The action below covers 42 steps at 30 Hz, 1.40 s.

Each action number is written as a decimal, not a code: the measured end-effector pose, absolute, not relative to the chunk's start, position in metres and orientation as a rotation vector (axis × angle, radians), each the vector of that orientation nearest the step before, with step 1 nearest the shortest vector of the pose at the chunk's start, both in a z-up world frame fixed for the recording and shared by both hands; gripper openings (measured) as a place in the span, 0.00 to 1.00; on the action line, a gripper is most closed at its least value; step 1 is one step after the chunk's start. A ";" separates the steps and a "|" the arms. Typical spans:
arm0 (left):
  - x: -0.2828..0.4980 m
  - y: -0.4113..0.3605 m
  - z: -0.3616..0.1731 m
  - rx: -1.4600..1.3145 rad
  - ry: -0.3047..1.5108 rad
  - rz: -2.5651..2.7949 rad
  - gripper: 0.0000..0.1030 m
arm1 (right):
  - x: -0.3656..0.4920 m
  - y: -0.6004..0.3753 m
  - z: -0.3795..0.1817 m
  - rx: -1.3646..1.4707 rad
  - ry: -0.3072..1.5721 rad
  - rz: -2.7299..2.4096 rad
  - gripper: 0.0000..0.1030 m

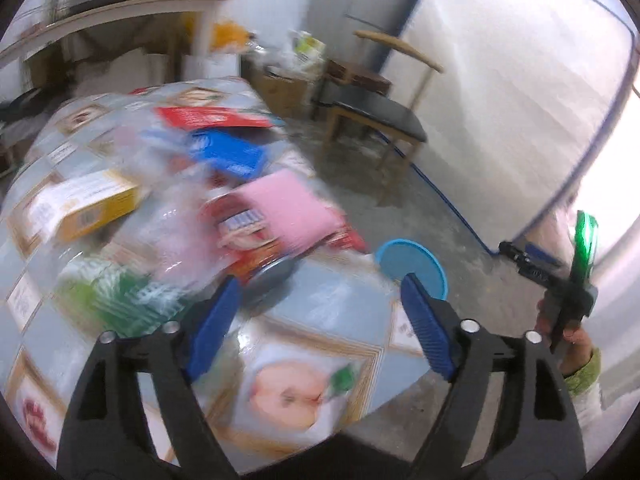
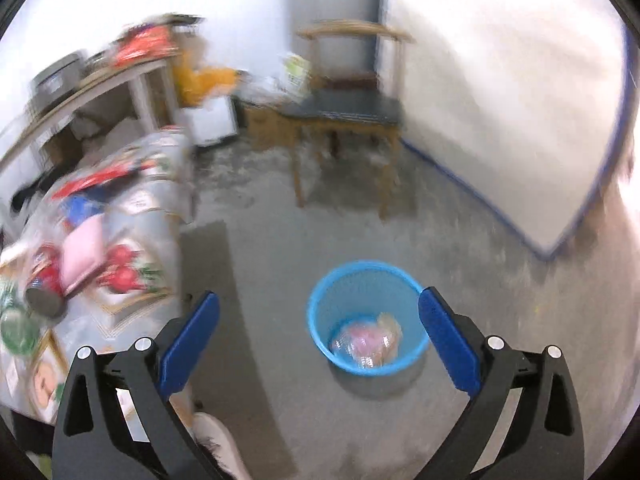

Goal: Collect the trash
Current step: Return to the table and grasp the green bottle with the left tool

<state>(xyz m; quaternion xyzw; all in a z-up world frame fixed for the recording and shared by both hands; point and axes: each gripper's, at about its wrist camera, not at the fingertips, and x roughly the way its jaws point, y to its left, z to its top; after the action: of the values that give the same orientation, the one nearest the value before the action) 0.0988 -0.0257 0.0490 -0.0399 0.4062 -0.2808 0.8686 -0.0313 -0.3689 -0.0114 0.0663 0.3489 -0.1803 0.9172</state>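
Blurred trash lies on the fruit-patterned tablecloth [image 1: 304, 360]: a yellow box [image 1: 80, 208], a pink packet [image 1: 288, 208], a red can [image 1: 256, 256], a blue pack [image 1: 228, 152], a red carton [image 1: 208, 118] and green-printed plastic [image 1: 116, 296]. My left gripper [image 1: 320, 280] hangs open above the table's near corner with nothing between its fingers. My right gripper [image 2: 320, 294] stands wide open and empty over the floor, above a blue mesh bin [image 2: 400, 364]. Crumpled clear and pink plastic [image 2: 366, 342] lies in the bin. The bin [image 1: 416, 268] also shows past the table edge.
A wooden chair [image 2: 344, 108] with a dark seat stands at the back by the white wall. A bench with clutter [image 1: 120, 8] and a cardboard box [image 1: 280, 88] fill the far corner. A person's hand [image 1: 572, 336] grips a handle at right. A pale shoe [image 2: 224, 444] is below.
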 end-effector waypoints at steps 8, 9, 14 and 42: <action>0.062 0.064 0.035 -0.185 0.718 -0.454 0.80 | -0.003 -0.240 0.032 -0.094 0.580 -0.074 0.94; 0.062 0.070 0.031 -0.213 0.719 -0.450 0.80 | 0.000 -0.227 0.034 -0.092 0.582 -0.022 0.94; 0.075 0.098 0.012 -0.326 0.742 -0.426 0.80 | 0.025 -0.169 0.032 -0.012 0.645 0.203 0.94; 0.152 0.139 -0.057 -0.567 0.992 -0.276 0.63 | 0.079 -0.043 -0.040 0.247 1.116 0.814 0.40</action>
<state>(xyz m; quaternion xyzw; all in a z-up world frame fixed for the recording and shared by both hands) 0.1523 0.1394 -0.0568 -0.2673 0.4680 -0.1301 0.8322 0.0790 -0.0428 -0.0402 0.1138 0.5132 0.3743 0.7639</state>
